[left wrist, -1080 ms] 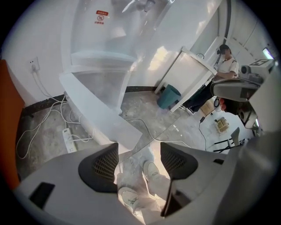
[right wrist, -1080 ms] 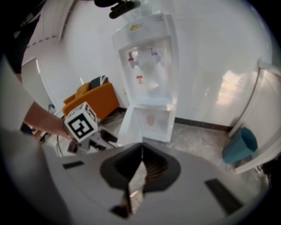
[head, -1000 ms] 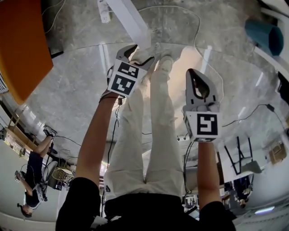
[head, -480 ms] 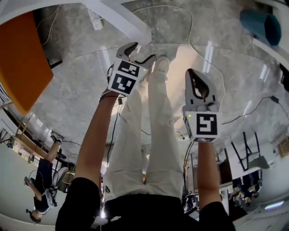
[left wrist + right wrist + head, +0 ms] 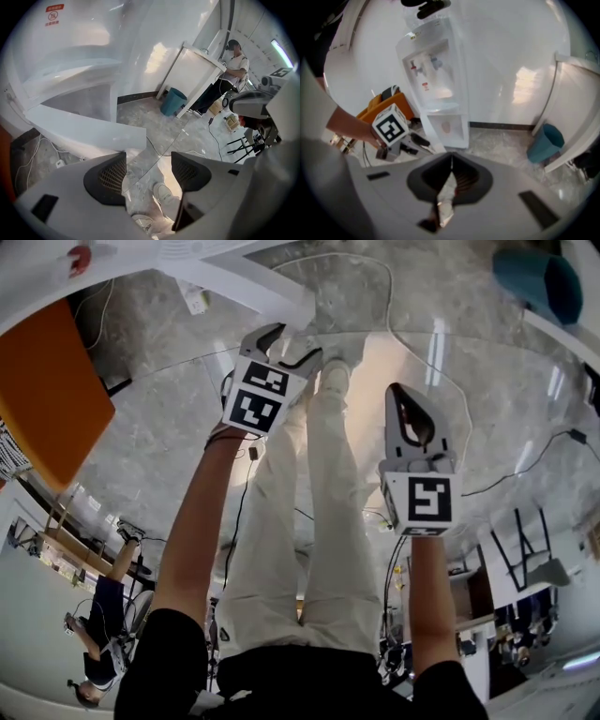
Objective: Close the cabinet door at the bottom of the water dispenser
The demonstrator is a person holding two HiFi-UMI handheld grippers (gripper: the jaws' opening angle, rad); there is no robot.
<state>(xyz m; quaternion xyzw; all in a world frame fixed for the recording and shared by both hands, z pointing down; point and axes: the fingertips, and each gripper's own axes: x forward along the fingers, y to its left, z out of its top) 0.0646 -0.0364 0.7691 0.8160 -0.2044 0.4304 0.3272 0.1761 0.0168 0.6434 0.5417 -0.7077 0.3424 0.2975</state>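
- Grey marble floor (image 5: 141, 427): fills the head view; the person stands on it, pale trousers and light shoes seen from above.
- Water dispenser (image 5: 436, 79): white, upright against a white wall, two taps in its upper recess. The bottom compartment is open, showing a pale interior.
- Cabinet door (image 5: 84, 129): white slab swung out from the dispenser base, standing open. In the left gripper view its free edge runs just above the left-hand jaw. In the head view its end lies just beyond the left gripper's tips. Contact cannot be confirmed.
- Orange panel (image 5: 47, 390): at the left of the head view, beside the dispenser.
- Teal bin (image 5: 546, 139): on the floor at a white partition, well apart from the dispenser on its right.
- Left gripper (image 5: 147, 171): jaws spread wide and holding nothing. Only floor and one shoe (image 5: 164, 192) show through the gap. It is held forward, near the door's free edge, ahead of the right gripper.
- Right gripper (image 5: 451, 161): jaws pressed together at the tips, nothing clamped. It is held lower and back, aimed toward the dispenser front, well apart from the door.
- White power strip (image 5: 195, 301): on the floor by the dispenser base, cable trailing off.
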